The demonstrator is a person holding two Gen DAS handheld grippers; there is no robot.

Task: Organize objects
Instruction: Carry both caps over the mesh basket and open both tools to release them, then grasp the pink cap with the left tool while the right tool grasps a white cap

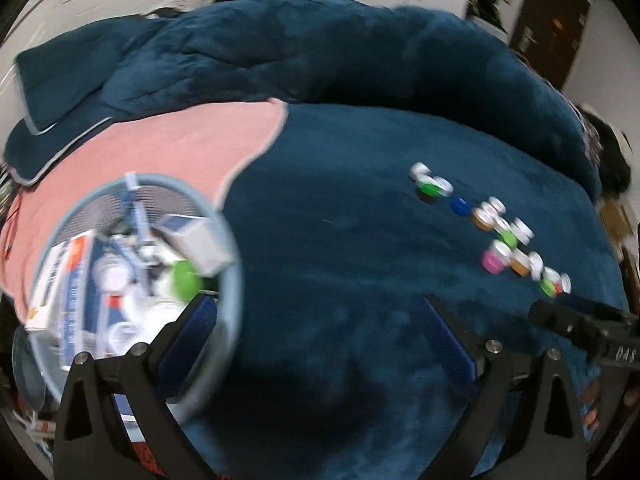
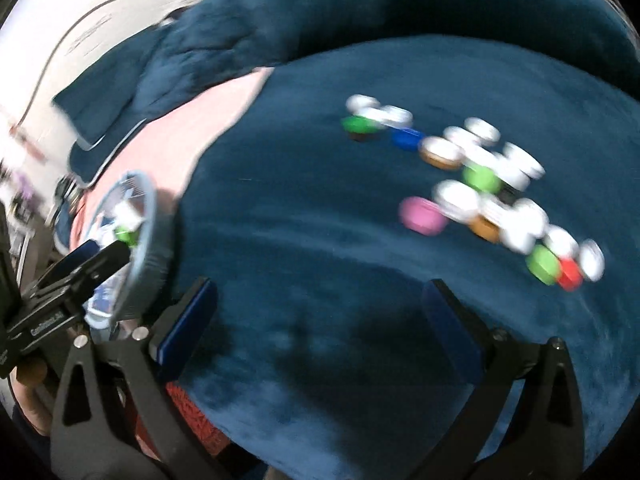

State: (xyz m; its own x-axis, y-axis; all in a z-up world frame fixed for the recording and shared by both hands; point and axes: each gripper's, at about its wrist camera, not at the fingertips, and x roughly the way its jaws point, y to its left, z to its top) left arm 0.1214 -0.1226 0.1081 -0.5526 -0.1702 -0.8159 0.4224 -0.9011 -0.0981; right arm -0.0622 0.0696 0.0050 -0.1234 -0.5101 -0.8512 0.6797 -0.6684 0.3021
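Observation:
A round light-blue mesh basket [image 1: 236, 264] stands on the bed at left, holding boxes, white items and a green-lidded jar [image 1: 184, 280]. It also shows in the right wrist view [image 2: 154, 232]. Several small jars with white lids and coloured bodies [image 1: 496, 232] lie in a row on the dark blue blanket at right, blurred in the right wrist view [image 2: 472, 184]. My left gripper [image 1: 316, 316] is open and empty, its left finger next to the basket rim. My right gripper [image 2: 320, 300] is open and empty over bare blanket, short of the jars.
A pink sheet [image 1: 168, 148] lies behind the basket. A bunched dark blue duvet [image 1: 320, 48] and pillow [image 1: 60, 76] fill the back of the bed. The right gripper's body [image 1: 588, 324] shows at the right edge of the left wrist view.

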